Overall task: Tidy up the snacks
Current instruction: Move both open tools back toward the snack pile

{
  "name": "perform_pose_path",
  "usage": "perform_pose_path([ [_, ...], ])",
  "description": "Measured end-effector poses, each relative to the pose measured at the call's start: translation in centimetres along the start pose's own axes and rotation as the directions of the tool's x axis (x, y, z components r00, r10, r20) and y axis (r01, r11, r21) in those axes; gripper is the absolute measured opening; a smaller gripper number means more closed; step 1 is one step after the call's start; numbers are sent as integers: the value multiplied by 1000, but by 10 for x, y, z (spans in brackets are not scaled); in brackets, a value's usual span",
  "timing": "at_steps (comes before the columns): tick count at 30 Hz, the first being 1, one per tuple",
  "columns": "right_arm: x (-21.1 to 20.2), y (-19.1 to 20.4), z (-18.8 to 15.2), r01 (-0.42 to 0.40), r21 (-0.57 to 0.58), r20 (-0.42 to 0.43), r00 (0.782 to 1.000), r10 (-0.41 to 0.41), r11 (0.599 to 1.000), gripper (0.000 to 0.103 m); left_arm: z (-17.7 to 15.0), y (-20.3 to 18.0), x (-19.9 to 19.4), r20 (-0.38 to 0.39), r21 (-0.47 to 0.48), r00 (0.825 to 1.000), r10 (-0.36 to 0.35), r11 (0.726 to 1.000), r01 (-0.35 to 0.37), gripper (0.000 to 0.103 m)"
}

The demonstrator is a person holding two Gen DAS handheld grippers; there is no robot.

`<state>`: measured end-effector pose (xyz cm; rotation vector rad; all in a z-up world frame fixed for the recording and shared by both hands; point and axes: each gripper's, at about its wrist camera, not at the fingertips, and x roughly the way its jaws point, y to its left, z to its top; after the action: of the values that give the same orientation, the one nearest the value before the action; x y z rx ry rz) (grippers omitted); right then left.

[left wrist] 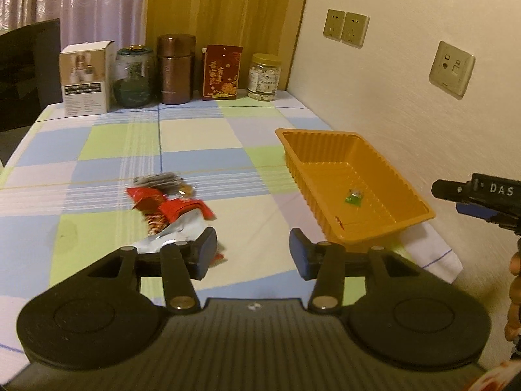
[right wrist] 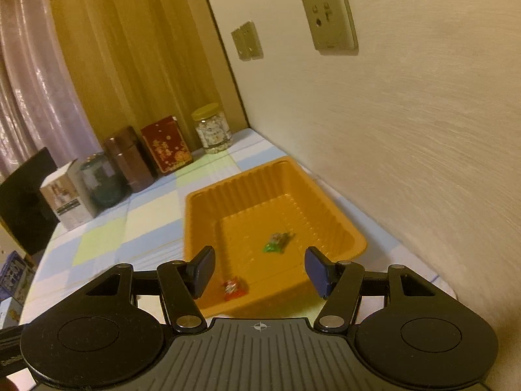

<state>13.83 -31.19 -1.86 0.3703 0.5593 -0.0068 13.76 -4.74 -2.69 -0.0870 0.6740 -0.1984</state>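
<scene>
Both claws stand with their jaws apart and nothing between the pads. From the left wrist view, the left gripper [left wrist: 253, 252] hovers over the checked tablecloth [left wrist: 107, 150]; the heap of snack packets [left wrist: 169, 210], crinkled red and silver foil with a darker packet at its far end, lies at about eleven o'clock from the jaws, its near edge hidden behind the left finger. At one o'clock sits the orange tray [left wrist: 374, 228], thin moulded plastic with ribbed walls, rectangular, close to the wall. A small green sweet [left wrist: 354, 196] lies on its floor.

From the right wrist view, the right gripper [right wrist: 260, 272] hangs above the tray's near end. A red sweet [right wrist: 233, 288] lies between the fingers, down on the tray floor and untouched, with the green one at twelve o'clock beyond it.
</scene>
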Motion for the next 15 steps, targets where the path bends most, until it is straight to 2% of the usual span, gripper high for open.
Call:
perform_pose_path([
  [7,-31,32,-18,-55,-21,-6,998,55,998,62,-15,17,-33,18,-8,999,36,999,-36,48],
  [15,-46,58,-36,-103,-44,-31,994,101,994,62,-27,44,-62,35,-43,995,91,995,-89,49],
])
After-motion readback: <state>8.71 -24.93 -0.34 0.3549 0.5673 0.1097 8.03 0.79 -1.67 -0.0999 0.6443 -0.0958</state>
